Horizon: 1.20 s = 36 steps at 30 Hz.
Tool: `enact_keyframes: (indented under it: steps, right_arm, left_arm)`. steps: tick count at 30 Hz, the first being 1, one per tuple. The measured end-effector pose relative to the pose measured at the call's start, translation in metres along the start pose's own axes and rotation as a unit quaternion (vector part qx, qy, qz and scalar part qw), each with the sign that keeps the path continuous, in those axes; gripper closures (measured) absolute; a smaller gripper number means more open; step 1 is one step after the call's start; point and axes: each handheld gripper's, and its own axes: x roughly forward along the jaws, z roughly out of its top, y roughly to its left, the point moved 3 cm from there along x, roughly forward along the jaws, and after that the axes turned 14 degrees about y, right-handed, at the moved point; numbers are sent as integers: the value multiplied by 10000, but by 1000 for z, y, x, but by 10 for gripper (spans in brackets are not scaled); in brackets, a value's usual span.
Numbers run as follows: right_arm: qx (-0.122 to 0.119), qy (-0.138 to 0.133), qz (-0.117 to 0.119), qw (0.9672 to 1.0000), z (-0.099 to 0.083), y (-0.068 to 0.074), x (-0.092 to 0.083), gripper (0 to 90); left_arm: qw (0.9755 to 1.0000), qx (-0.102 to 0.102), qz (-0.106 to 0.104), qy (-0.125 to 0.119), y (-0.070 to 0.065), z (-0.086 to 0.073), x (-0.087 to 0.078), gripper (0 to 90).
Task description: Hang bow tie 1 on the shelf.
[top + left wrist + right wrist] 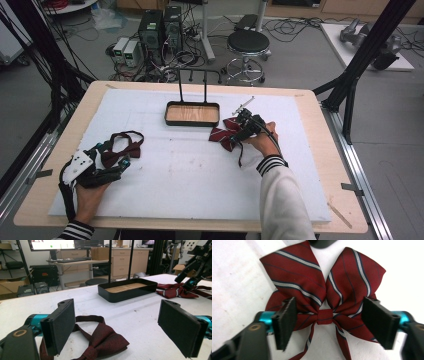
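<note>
High view: the right gripper (239, 131) sits over a striped bow tie (223, 134), which lies flat on the white pad (190, 175) just in front of the right end of the black tray (192, 114). Right gripper view: both jaws stand either side of the striped bow tie (322, 287), straddling its wings with the centre knot between them. The jaws are partly open; the pads hang over the wings, and no squeeze on the fabric is evident.

The left gripper (116, 161) lies low on the pad at the near left, held in the person's left hand (90, 192). Its jaws are spread wide and hold nothing. A plain dark-red bow tie (122, 149) lies just beside them. Left gripper view: the plain dark-red bow tie (105, 342) rests on the pad between the jaws, nearer the left pad, with its strap looped behind.
</note>
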Motion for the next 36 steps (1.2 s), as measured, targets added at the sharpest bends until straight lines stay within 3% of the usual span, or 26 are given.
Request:
enact_keyframes:
  steps: [6, 18, 25, 30, 36]
  right_arm:
    - [-20, 103, 129, 9999, 0, 1, 4, 414]
    - [286, 195, 366, 9987, -4, -3, 5, 525]
    - [321, 295, 351, 9984, -3, -2, 8, 648]
    - [380, 320, 361, 9981, -3, -2, 7, 664]
    - [275, 364, 226, 9987, -2, 0, 7, 674]
  left_arm:
    - [10000, 0, -1, 4, 0, 0, 0, 149]
    - [10000, 2, 0, 4, 0, 0, 0, 149]
    - [10000, 1, 0, 4, 0, 0, 0, 149]
    - [10000, 4, 0, 1, 0, 0, 0, 149]
    - [10000, -11, 7, -3, 0, 0, 0, 149]
